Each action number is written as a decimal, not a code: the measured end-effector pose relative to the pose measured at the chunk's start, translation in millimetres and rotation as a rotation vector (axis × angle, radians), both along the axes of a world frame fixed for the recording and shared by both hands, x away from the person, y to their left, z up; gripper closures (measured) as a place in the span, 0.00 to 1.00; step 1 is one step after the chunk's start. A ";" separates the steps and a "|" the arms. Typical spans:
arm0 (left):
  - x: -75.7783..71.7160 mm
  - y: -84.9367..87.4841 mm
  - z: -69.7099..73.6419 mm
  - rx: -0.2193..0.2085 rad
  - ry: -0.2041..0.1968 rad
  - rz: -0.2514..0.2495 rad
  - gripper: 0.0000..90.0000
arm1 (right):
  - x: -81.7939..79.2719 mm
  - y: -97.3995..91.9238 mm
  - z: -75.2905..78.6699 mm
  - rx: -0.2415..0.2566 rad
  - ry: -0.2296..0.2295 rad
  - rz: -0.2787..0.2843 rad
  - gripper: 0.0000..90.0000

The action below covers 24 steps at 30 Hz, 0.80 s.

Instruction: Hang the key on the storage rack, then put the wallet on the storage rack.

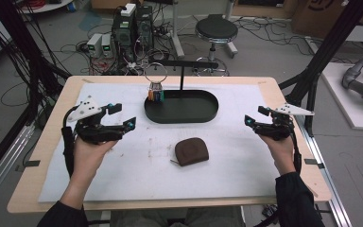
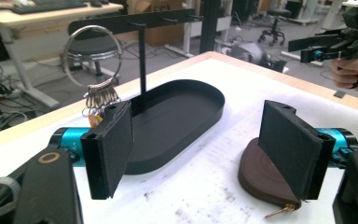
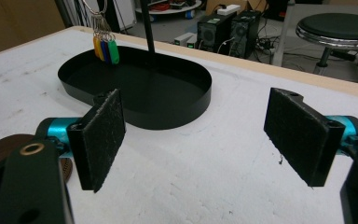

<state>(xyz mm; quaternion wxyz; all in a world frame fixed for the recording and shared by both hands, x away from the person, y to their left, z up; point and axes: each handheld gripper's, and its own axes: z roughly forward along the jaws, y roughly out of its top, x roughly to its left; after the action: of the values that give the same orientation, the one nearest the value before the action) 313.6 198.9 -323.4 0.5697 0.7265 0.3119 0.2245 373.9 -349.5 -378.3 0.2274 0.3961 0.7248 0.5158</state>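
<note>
A black oval tray (image 1: 203, 116) with an upright T-shaped stand (image 1: 181, 75) sits at the middle back of the white mat. A large key ring (image 1: 155, 74) with coloured key tags (image 1: 156, 95) hangs at the tray's left end, also seen as the key ring (image 2: 93, 56) and the tags (image 3: 106, 49). A brown zip pouch (image 1: 192, 151) lies on the mat in front of the tray. My left gripper (image 1: 120, 116) is open, left of the pouch (image 2: 263, 179). My right gripper (image 1: 255, 116) is open at the right, holding nothing.
The wooden table (image 1: 47, 137) carries a white mat (image 1: 137, 165). Behind the table stand computer towers (image 1: 132, 28), a round stool (image 1: 216, 29) and loose cables on the floor. A black frame post (image 1: 321, 56) rises at the right.
</note>
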 end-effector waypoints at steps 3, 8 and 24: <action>0.7 8.8 -5.1 -0.015 -0.007 0.000 0.29 | -0.4 1.1 0.1 -0.004 0.003 0.002 0.23; 7.0 16.5 -14.1 -0.018 -0.017 0.004 0.29 | -1.7 0.8 0.6 -0.009 0.000 0.005 0.23; 15.8 9.5 -19.2 -0.009 -0.017 -0.002 0.27 | -6.4 0.7 0.9 -0.013 -0.002 0.009 0.23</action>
<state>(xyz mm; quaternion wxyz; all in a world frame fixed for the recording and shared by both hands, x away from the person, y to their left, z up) 329.4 208.4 -342.7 0.5759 0.7223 0.3071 0.2286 367.5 -348.8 -377.4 0.2283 0.3908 0.7296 0.5126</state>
